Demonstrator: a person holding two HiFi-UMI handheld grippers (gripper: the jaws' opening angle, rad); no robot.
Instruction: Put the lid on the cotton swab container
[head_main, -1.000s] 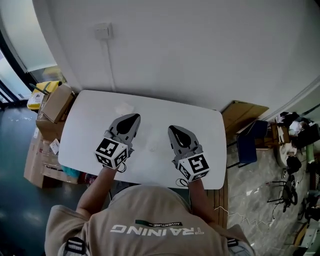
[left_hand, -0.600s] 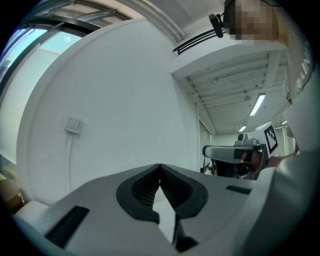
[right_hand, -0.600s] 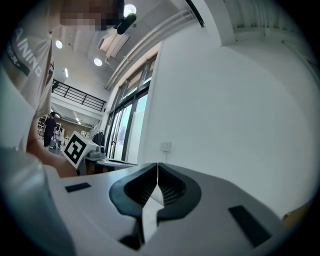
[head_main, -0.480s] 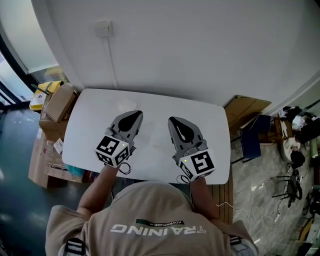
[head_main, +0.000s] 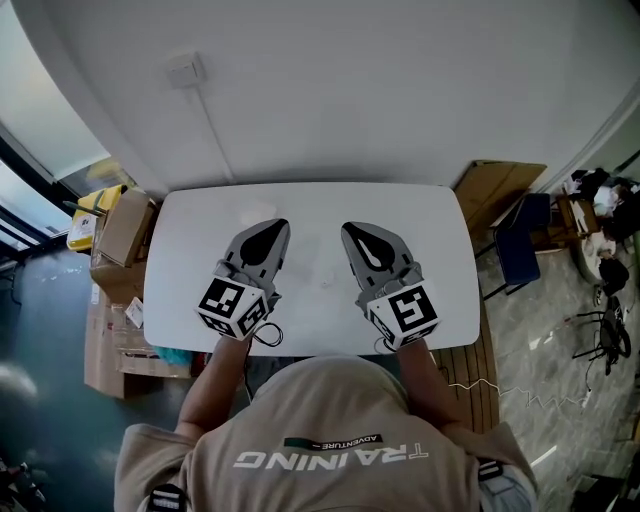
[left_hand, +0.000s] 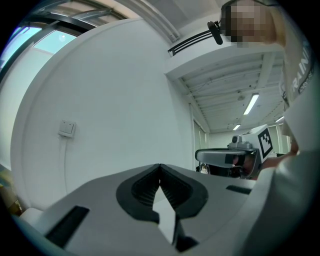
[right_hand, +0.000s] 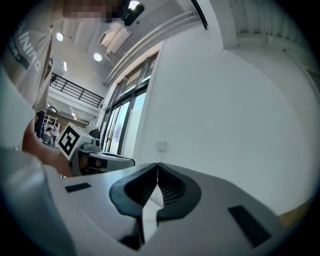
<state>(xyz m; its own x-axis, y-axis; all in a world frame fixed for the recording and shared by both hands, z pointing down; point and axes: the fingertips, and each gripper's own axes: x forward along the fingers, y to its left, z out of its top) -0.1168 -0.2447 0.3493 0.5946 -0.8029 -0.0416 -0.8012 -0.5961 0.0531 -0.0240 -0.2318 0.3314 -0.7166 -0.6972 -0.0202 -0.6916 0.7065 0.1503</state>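
**Lid not yet on: both grippers empty above the desk**

I held the left gripper and the right gripper side by side over the white desk, each pointing towards 12 o'clock. In the left gripper view the fingers were pressed together with nothing between them, and the camera looked at bare wall, not the desk. The right gripper's fingers were likewise pressed together on nothing and faced the wall.

I could not make out the cotton swab container or its lid for certain in any view. From the head view the desk looked almost blank. A faint pale smudge lay at about 11 o'clock from the left gripper's tip, and it was too washed out to say whether it was the container, the lid or neither.

As I judged it, the task had not started: nothing was grasped and no lid was seen seated. Finding the lid, picking it up, lining it over the container and pressing it home all remained.
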